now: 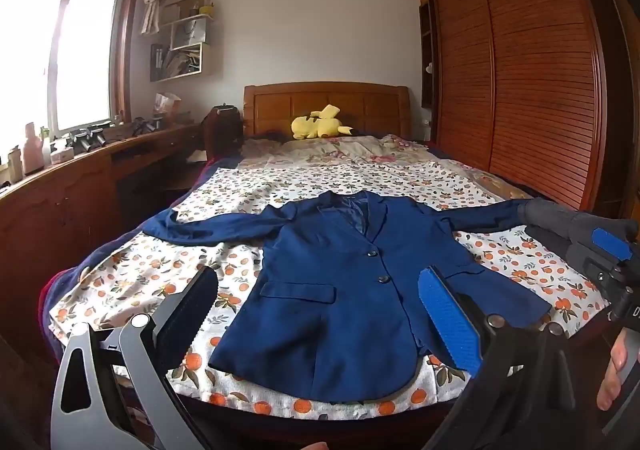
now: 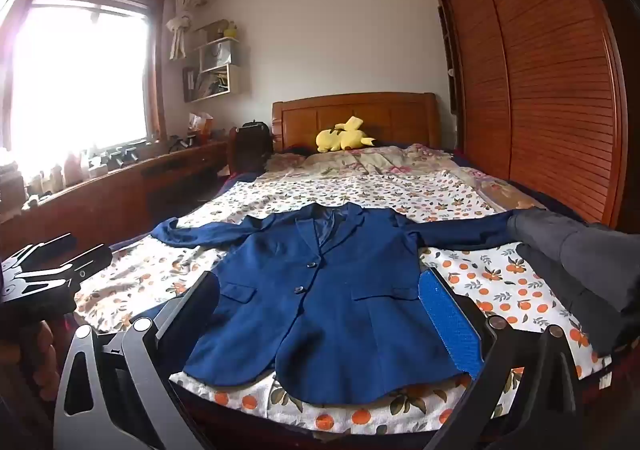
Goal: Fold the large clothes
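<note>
**Blue blazer laid flat, both claws spread above its hem**

Nearest the lenses, both claws hang released and empty over the foot of the bed (image 1: 120,274): the left claw (image 1: 320,314) frames the lower left half of the jacket, the right claw (image 2: 320,314) its buttoned middle.

Between them lies the navy blazer (image 1: 332,290), front up and buttoned, hem toward the cameras, collar toward the headboard. Its two sleeves run straight out to either side across the orange-print sheet; the sleeve on the right of the view reaches a dark grey garment (image 2: 576,262) lying beside it.

I judge the blazer soft but heavier than a shirt, with some body in the lapels and shoulders, so it should drape rather than slide and keep a crease once laid. The cloth looks matte, not slippery. Good holds would be a sleeve cuff or the shoulder seam for folding the sleeves inward, then the two hem corners for bringing the bottom up toward the collar.
</note>
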Demonstrator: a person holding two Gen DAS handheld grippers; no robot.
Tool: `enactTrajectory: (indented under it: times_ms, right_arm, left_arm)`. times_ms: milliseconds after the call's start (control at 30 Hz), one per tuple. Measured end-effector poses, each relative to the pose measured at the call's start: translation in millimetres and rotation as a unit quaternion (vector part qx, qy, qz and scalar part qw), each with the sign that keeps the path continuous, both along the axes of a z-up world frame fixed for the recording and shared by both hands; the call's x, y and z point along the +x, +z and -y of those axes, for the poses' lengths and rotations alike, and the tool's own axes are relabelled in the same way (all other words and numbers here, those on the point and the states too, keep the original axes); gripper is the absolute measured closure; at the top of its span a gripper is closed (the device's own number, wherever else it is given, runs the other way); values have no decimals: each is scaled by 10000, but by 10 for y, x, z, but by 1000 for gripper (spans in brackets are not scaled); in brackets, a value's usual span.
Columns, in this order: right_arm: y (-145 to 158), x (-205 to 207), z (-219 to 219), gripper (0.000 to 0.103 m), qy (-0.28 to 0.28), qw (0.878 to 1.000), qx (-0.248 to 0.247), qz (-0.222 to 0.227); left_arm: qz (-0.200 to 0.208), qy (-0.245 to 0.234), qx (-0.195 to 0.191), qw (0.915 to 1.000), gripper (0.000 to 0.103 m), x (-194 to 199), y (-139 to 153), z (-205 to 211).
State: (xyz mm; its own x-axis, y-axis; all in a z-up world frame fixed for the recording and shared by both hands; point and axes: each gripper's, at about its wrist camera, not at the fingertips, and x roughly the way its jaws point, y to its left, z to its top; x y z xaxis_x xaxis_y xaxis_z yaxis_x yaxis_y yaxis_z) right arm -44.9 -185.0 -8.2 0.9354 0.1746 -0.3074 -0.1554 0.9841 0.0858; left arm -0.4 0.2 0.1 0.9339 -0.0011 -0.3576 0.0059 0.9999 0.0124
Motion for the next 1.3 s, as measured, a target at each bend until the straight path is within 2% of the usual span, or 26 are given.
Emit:
enactTrajectory:
  times_ms: [1300]
  right_arm:
    - [-3,-4,-7,6,-3,10000,0,17]
  left_arm:
    - [101,-3,117,9999,2,-82,103,57]
